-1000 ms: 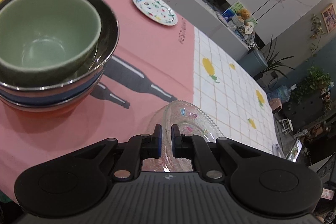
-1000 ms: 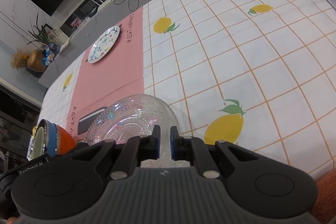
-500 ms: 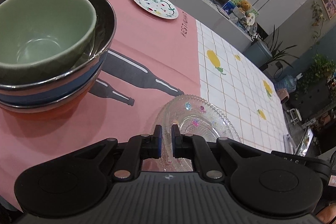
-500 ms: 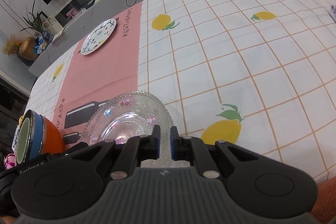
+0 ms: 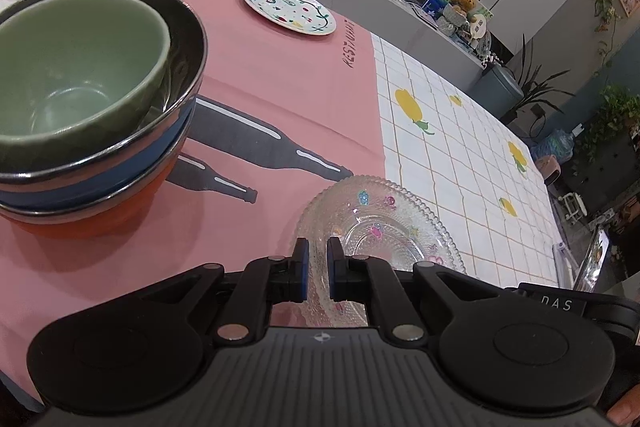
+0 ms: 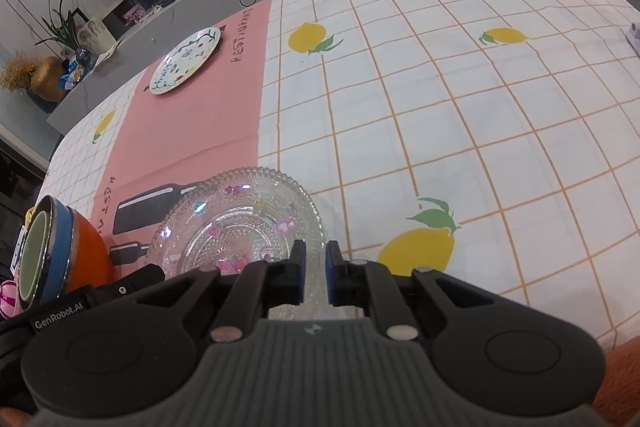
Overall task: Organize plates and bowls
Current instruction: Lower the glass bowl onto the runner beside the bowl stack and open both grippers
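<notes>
The glass plate (image 5: 380, 223) is at the near end of the table, close to the person. It sits over the line where the pink mat (image 5: 280, 87) meets the white cloth with lemons (image 6: 440, 107). I cannot tell for sure if it rests on the table or is lifted a little, because the glass is clear and the tongs hide its near edge.

Both tongs are at that near edge. The left gripper (image 5: 317, 251) is closed tight, with only a thin gap, and the bumpy rim of the plate is pinched in that gap. The right gripper (image 6: 316, 253) is narrow too, with the rim between its pads. Its jaws are just starting to open, but the pads look like they touch the glass.

To the left of the plate is the stack of bowls (image 5: 92, 107). An orange one is at the bottom, then a blue one, then a dark shiny one, and a green bowl (image 5: 72, 75) sits inside on top. The bowls look done. Far away on the pink mat lies the painted plate (image 5: 288, 9), all by itself.

So the step now seems to be the plates. I think the glass plate has to go together with the painted plate. For that, one of the tongs needs a good hold on the rim. The plate must stay flat as it goes up and over to the far plate. It is glass, so it must come down softly.
</notes>
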